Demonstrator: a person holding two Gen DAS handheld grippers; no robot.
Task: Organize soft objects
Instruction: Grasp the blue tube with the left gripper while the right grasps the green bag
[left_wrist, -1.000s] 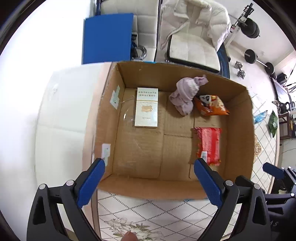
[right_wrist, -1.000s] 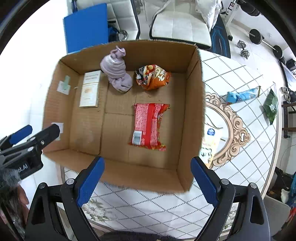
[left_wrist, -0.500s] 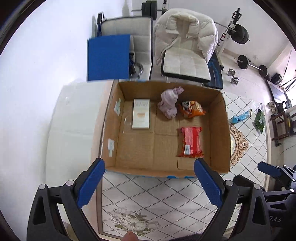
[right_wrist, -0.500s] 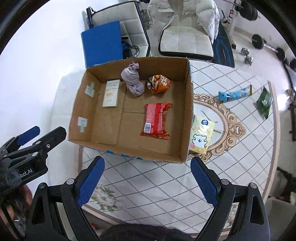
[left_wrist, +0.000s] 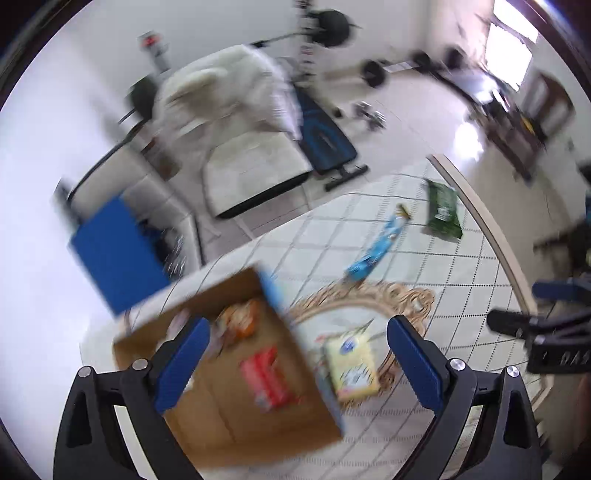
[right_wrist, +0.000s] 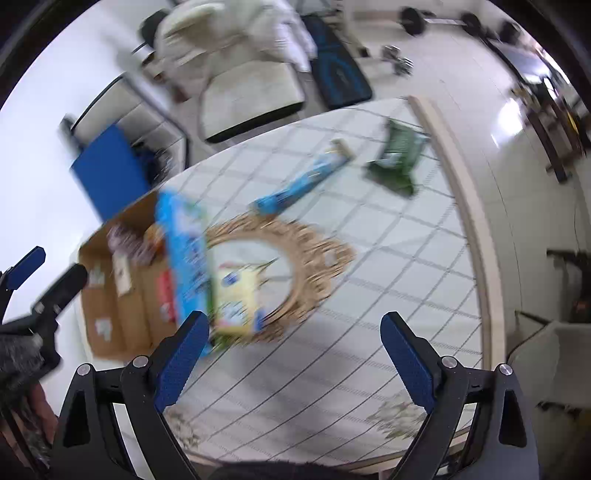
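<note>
Left tool (left_wrist: 297, 356): jaws spread, empty. Right tool (right_wrist: 295, 349): jaws spread, empty. Cardboard box (left_wrist: 236, 435): on tiled surface (right_wrist: 369, 295), containing red packet (left_wrist: 267, 380) and orange packet (left_wrist: 240, 321). Yellow pack (left_wrist: 351, 363): touching box's outer wall. Blue packet (right_wrist: 303, 181), green packet (right_wrist: 399, 155): farther off, well apart from the box.

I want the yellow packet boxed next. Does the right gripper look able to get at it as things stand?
Probably yes. The right gripper is open and empty, and the yellow packet lies uncovered on the table beside the cardboard box; that box wall may crowd one finger.
</note>
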